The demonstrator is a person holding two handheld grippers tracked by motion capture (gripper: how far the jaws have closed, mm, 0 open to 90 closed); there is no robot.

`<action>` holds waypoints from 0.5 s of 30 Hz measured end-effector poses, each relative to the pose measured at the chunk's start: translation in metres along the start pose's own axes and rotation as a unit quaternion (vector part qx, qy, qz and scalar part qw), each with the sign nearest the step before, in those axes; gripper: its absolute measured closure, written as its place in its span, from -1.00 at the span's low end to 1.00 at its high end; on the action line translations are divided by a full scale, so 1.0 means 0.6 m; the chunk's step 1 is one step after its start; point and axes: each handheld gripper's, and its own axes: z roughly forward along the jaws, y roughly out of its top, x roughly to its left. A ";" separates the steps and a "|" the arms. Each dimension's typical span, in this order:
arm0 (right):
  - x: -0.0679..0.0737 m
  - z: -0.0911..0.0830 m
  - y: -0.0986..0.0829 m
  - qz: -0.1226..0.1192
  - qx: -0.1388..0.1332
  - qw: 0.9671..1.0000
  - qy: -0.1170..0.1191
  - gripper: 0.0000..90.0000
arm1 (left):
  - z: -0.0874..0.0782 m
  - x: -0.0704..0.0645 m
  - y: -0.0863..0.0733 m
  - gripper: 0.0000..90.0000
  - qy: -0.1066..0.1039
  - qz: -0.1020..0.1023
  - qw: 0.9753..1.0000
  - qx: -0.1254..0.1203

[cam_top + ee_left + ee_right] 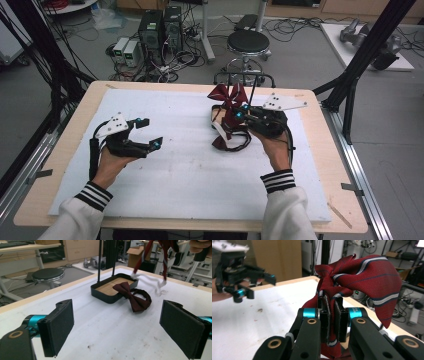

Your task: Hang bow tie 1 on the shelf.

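Right of centre in the high view, my right gripper (240,111) holds a striped red bow tie (229,95) lifted above the white mat (170,165), its white strap (220,134) trailing down. My left gripper (149,133) sits at the left of the frame over bare mat, jaws apart and empty.

Across the left gripper view, the two black pads (60,326) stand wide at the lower corners. Beyond them, at upper centre, a plain dark red bow tie (131,298) lies on the mat, one wing resting over the rim of a black tray (105,296).

At the centre of the right gripper view, the jaws are clamped on the striped tie's knot. I judge it light, soft and floppy; the knot is the firmest place to hold, since the wings would slump and the strap may snag.
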 end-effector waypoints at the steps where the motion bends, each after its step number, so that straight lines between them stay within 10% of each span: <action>1: -0.004 -0.003 0.000 0.000 -0.003 1.000 -0.004 0.90 | -0.005 0.002 -0.006 -0.72 0.003 -0.001 1.000 -0.002; 15: -0.041 -0.038 0.009 0.005 -0.019 0.999 -0.047 0.90 | -0.055 0.010 -0.059 -0.72 0.044 -0.016 0.998 -0.032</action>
